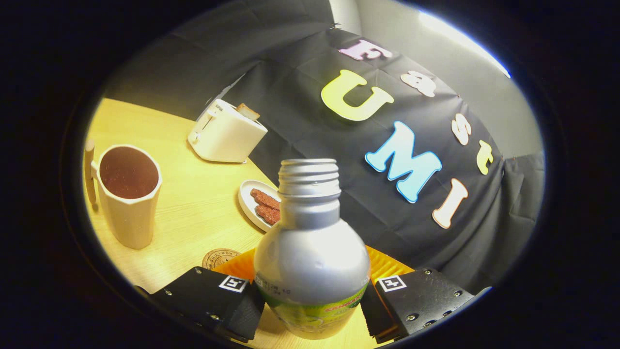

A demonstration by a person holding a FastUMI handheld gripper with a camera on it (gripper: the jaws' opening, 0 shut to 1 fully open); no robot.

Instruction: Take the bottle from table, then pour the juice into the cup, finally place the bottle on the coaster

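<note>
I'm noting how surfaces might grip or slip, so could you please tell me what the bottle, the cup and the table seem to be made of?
Bottle, clamped in the gripper: probably metal, going by its matte silver body, soft highlights and threaded neck.
Cup: cream, smooth and matte, likely ceramic, possibly plastic.
Table: pale wood or wood-look laminate, with fine straight grain lines.

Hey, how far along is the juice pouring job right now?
Done: the bottle is picked up, with the gripper shut on it, both fingers pressing its sides. The cup already holds dark liquid, so the pour may be finished, though that is uncertain. In hand: the uncapped bottle, roughly upright. Left: setting it on the coaster, which lies bare just ahead of the fingers.
</note>
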